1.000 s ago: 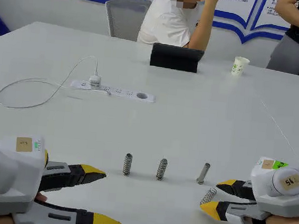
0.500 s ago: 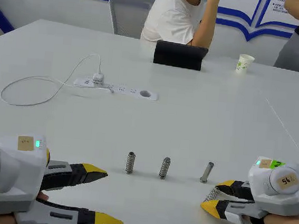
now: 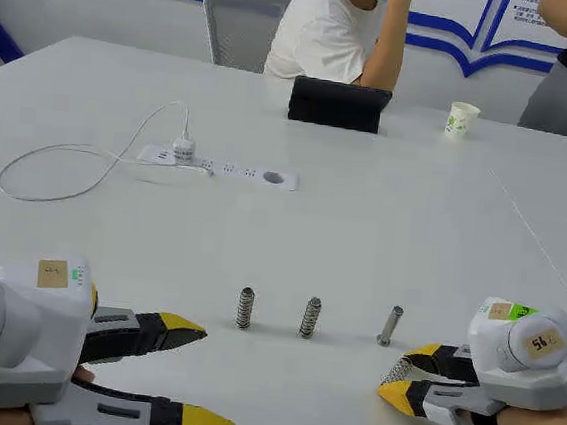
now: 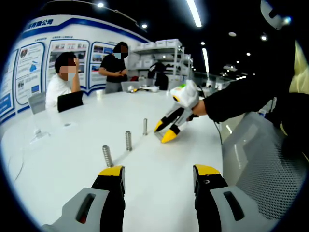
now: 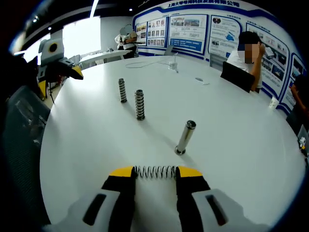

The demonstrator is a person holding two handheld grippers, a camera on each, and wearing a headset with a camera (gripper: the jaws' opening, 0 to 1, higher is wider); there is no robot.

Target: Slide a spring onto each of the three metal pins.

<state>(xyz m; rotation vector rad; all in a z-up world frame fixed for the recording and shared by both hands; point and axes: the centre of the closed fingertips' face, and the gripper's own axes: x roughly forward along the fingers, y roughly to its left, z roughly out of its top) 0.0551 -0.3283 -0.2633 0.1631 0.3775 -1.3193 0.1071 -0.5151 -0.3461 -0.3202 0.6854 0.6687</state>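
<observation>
A small coiled metal spring (image 5: pixel 155 171) is pinched end to end between the yellow-tipped jaws of the right gripper (image 3: pixel 407 373). It is held crosswise, with one end against each jaw tip. Whether it touches the white desk (image 3: pixel 364 210) cannot be told. A bare silver metal pin (image 5: pixel 185 137) is seen just beyond it, standing on the desk at a slight tilt with nothing around its shaft. Two more pins are lined up in a row with it. A spring-covered middle pin (image 3: pixel 310 317) stands next to the bare one, and a spring-covered end pin (image 3: pixel 244 308) stands farthest from the right gripper. Both are wrapped in coils along their whole height.

The left gripper (image 3: pixel 209 380) is held low over the near edge of the desk, well apart from the row, with its jaws spread wide and nothing between them.

Farther back on the desk, a white power strip (image 3: pixel 222 170) is laid with a looping white cable (image 3: pixel 68 157). Near the far edge are a black tablet (image 3: pixel 337 105) and a paper cup (image 3: pixel 459 122).
</observation>
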